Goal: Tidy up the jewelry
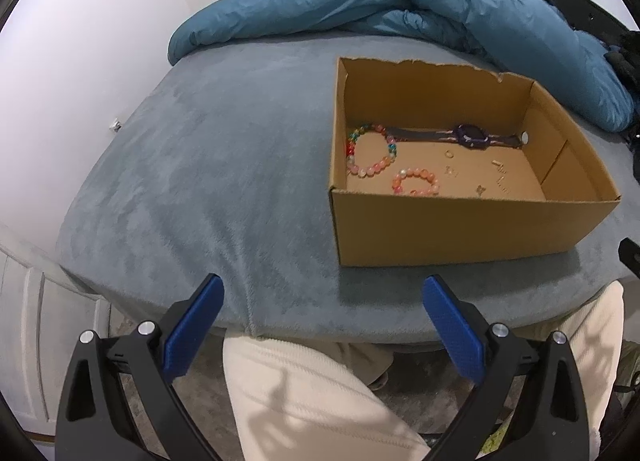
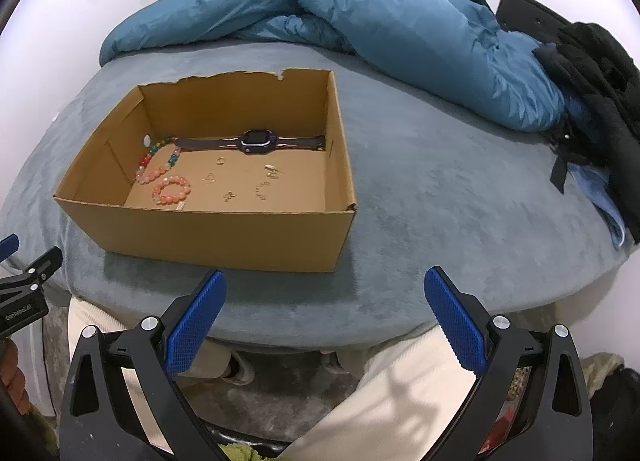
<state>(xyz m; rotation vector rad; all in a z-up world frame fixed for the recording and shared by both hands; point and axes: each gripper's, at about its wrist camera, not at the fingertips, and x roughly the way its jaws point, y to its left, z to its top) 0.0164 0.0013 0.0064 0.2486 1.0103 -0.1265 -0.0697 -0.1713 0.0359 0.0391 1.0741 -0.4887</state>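
An open cardboard box [image 1: 460, 229] [image 2: 224, 233] stands on the bed. Inside lie a purple watch [image 1: 468, 135] [image 2: 256, 140], a multicoloured bead bracelet [image 1: 370, 153] [image 2: 154, 165], a pink bead bracelet [image 1: 416, 183] [image 2: 172, 189] and several small gold pieces [image 1: 500, 175] [image 2: 264, 185]. My left gripper [image 1: 324, 289] is open and empty, held near the bed's front edge, left of the box. My right gripper [image 2: 326, 281] is open and empty, in front of the box's right corner. The left gripper's tip shows in the right wrist view [image 2: 24, 261].
The bed has a grey-blue plush cover [image 1: 208, 165] [image 2: 448, 189]. A crumpled blue duvet [image 1: 360, 1] [image 2: 380, 21] lies along the back. Black clothing [image 2: 592, 77] sits at the right. The person's cream trousers [image 1: 304, 393] [image 2: 400, 401] are below the grippers.
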